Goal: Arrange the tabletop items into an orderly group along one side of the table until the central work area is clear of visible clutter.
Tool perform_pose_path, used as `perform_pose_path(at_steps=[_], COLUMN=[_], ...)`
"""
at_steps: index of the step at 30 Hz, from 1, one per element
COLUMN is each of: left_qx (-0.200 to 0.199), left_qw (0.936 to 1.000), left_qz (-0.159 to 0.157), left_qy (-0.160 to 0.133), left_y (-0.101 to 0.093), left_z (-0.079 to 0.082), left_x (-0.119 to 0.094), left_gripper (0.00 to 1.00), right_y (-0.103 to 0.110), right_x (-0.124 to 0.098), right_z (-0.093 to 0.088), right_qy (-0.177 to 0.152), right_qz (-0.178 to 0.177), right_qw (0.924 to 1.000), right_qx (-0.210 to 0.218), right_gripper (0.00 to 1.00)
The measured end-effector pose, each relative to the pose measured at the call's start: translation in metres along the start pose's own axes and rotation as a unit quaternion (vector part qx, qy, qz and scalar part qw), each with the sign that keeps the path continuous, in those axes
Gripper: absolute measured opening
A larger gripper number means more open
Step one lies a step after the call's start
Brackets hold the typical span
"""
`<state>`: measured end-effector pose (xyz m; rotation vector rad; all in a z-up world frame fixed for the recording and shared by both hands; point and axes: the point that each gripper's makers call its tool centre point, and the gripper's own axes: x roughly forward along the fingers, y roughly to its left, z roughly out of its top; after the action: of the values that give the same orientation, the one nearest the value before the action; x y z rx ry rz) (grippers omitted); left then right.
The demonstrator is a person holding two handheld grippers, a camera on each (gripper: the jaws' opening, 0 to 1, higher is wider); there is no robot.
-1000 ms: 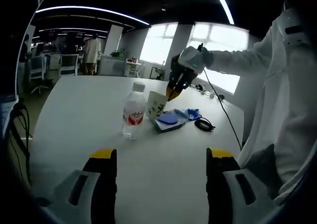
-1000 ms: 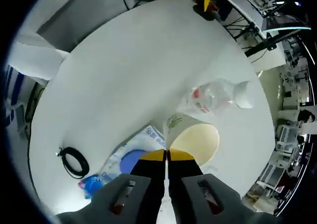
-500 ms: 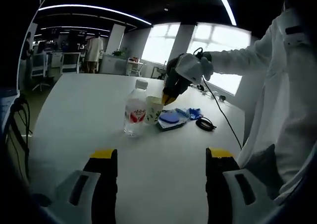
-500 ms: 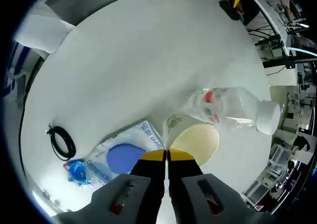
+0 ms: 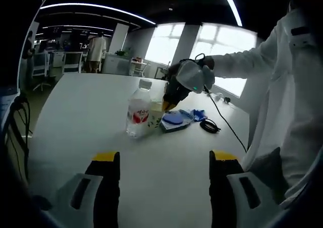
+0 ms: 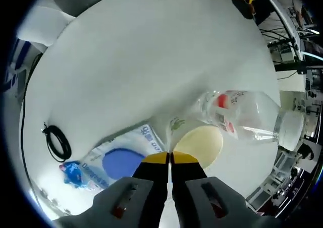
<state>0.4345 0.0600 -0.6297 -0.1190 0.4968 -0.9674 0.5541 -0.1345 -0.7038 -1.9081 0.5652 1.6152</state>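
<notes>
The right tongs [image 6: 170, 158] are pinched shut on the rim of the paper cup [image 6: 198, 143], which sits on the white bench [image 5: 91, 112] just beside the clear water bottle [image 5: 138, 112], touching it or nearly so (I cannot tell which). The blue-printed packet [image 6: 118, 160], a blue wrapper [image 6: 73, 172] and a black cable coil [image 6: 56, 143] lie close by on the cup's other side. The step looks like grouping the cup with the bottle; next the rim wants releasing gently, while the left tongs [image 5: 164, 160] hang wide open and empty
</notes>
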Motion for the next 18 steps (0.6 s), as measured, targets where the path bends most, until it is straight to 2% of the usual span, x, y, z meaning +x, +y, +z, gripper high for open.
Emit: perform_pose_path(at_steps=[14,18], left_qx=[-0.001,-0.001], left_qw=[1.0,1.0], left_qz=[-0.001,-0.003], left_qy=[0.0,0.0], left_y=[-0.0011,-0.0014], left_z=[0.0002,0.0008], left_x=[0.0021,0.003], left_gripper=[0.73,0.73], right_y=[0.0073,0.008], right_x=[0.0061,0.0059], right_z=[0.0025,0.0047], right_qy=[-0.005,-0.011], right_qz=[0.005,0.003], right_qw=[0.9998,0.9994], right_qx=[0.02,0.032], right_gripper=[0.0,0.07])
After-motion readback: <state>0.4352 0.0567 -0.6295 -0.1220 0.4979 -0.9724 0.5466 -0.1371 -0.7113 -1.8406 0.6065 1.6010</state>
